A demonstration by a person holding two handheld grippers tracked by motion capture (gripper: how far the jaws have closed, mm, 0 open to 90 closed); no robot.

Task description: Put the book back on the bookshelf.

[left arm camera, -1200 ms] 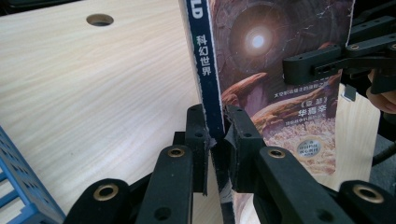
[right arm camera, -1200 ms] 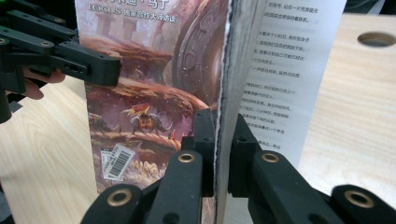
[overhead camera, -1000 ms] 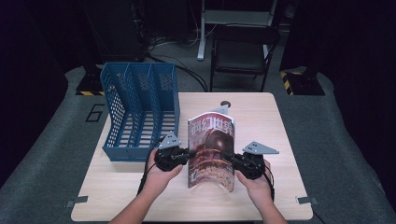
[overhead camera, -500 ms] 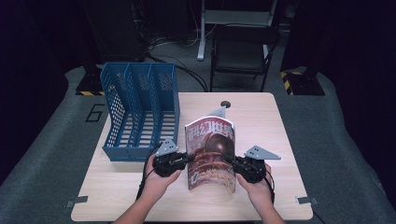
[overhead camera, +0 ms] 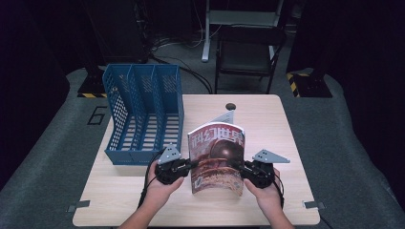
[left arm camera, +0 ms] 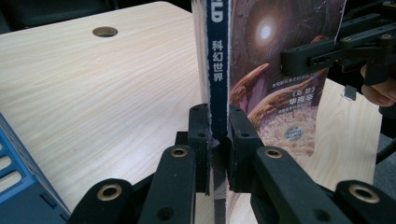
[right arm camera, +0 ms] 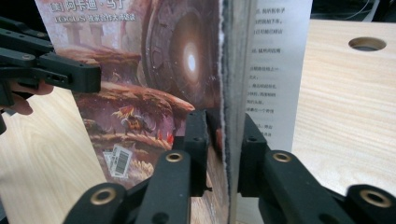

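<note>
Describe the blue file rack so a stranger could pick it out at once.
On the wooden table, look to the far left part, left of the magazine that stands upright. The blue file rack sits there: a perforated plastic organiser with three slots, and the one blue thing on the table.

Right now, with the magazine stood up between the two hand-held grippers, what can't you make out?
- Magazine rear cover: high view, faces away from the camera.
- Its bottom edge: left gripper view, hidden behind the left hand-held gripper.
- Small print on the open page: right gripper view, blurred.
- Whether the right hand-held gripper presses the pages: a gap seems to show beside them.
- Blue file rack floor: high view, behind its mesh dividers.
</note>
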